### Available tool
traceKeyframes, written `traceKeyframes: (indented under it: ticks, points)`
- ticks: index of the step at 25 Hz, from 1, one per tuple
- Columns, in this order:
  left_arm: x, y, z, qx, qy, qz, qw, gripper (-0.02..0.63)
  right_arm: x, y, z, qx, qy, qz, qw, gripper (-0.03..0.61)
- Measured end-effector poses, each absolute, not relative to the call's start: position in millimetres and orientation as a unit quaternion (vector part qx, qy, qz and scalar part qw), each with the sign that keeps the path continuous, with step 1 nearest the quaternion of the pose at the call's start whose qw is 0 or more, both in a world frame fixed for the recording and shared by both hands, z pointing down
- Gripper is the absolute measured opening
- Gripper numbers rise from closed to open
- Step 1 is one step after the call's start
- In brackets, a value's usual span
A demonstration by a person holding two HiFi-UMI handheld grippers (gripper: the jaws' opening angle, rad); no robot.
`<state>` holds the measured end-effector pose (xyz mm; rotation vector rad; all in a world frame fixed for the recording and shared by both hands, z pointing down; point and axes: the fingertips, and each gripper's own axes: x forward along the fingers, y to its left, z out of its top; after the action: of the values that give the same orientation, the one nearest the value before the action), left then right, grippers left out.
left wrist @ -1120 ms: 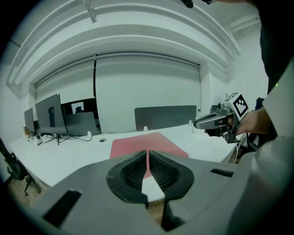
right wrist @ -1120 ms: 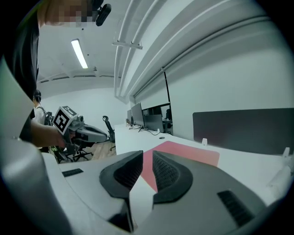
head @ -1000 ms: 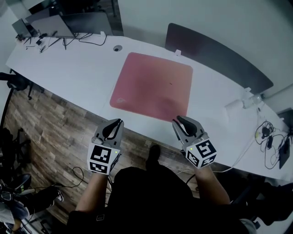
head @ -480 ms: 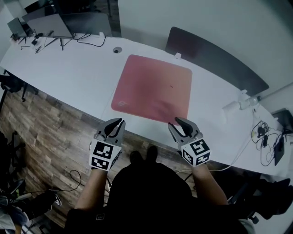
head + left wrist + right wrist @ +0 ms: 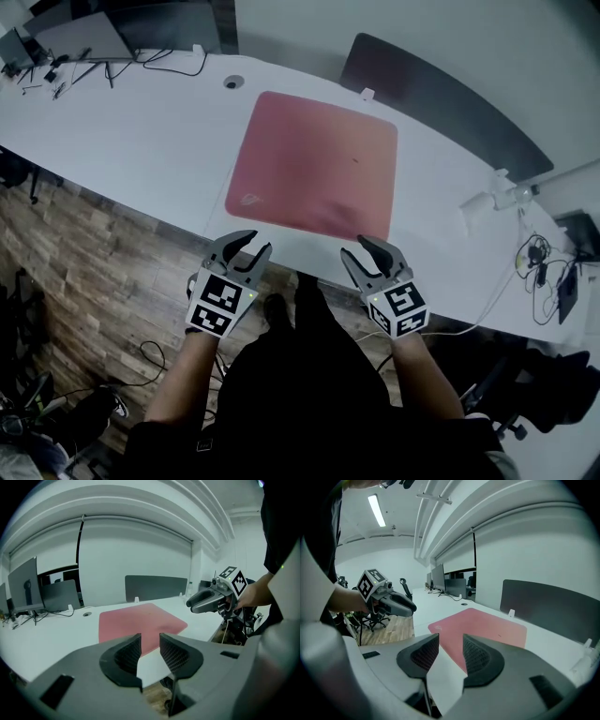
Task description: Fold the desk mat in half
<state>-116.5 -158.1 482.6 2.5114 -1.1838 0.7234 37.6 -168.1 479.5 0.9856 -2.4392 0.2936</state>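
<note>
Head view: desk mat (image 5: 314,167) just beyond left claw (image 5: 255,242), right claw (image 5: 356,247); both opening, empty.

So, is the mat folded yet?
Not yet: the mat lies spread flat on the desk, all four corners down.

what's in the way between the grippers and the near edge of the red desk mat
Nothing visible. Only bare table lies between the left gripper, the right gripper and the near edge of the desk mat. Their fingers have just been opening, with nothing between them, and the mat's top is bare.
</note>
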Motion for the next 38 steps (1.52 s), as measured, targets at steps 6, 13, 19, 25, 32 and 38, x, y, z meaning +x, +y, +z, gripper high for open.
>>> traceKeyframes:
  ticks: [6,13,19,25,32,38]
  points:
    - [-111,-173,523,0.862,-0.388,0.287,0.157,0.141,39,-184,522,0.349,-0.893,0.128,0.253,0.180]
    - [-101,-198,568,0.854,-0.367,0.330,0.166,0.229,54,-208,572,0.343,-0.886,0.141,0.277,0.221]
    - [-99,-211,612,0.847,-0.351,0.369,0.156,0.253,74,-215,608,0.340,-0.875,0.146,0.312,0.262]
    - [-100,-228,636,0.836,-0.349,0.390,0.163,0.259,79,-218,631,0.315,-0.875,0.144,0.339,0.278]
    - [-93,-237,646,0.837,-0.338,0.393,0.176,0.268,84,-224,643,0.296,-0.874,0.108,0.371,0.236]
    - [-82,-234,648,0.840,-0.325,0.399,0.174,0.270,83,-224,642,0.282,-0.881,0.084,0.371,0.190]
